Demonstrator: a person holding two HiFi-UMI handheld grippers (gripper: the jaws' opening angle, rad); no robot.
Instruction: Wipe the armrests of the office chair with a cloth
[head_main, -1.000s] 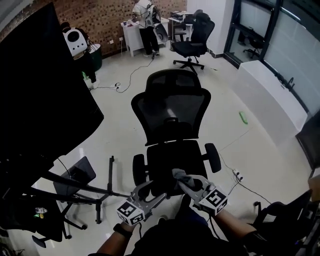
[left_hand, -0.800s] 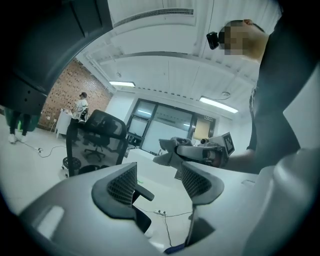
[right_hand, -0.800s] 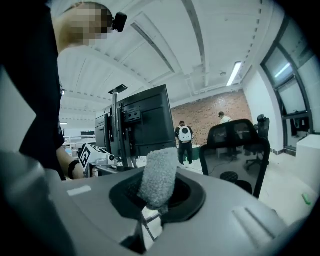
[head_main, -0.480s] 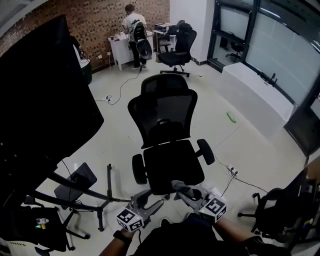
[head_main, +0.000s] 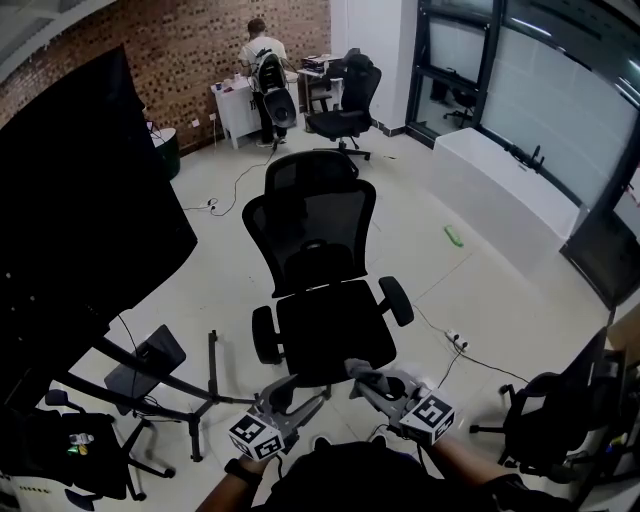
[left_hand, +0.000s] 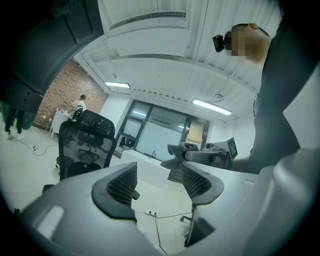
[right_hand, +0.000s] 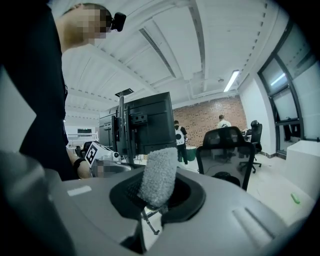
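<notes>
The right gripper (head_main: 368, 382) has its fingers clenched on a grey fuzzy cloth (right_hand: 159, 175), near the seat front of the black mesh office chair (head_main: 325, 335). The left gripper (left_hand: 159, 182) has its fingers released, with nothing between them.

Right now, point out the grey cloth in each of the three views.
Head view: the cloth is bottom centre, in the right gripper's jaws.
Left gripper view: cloth right of centre, beyond the open left gripper.
Right gripper view: cloth dead centre, upright between shut jaws.
Shared landmark: the black office chair, in all three.
</notes>
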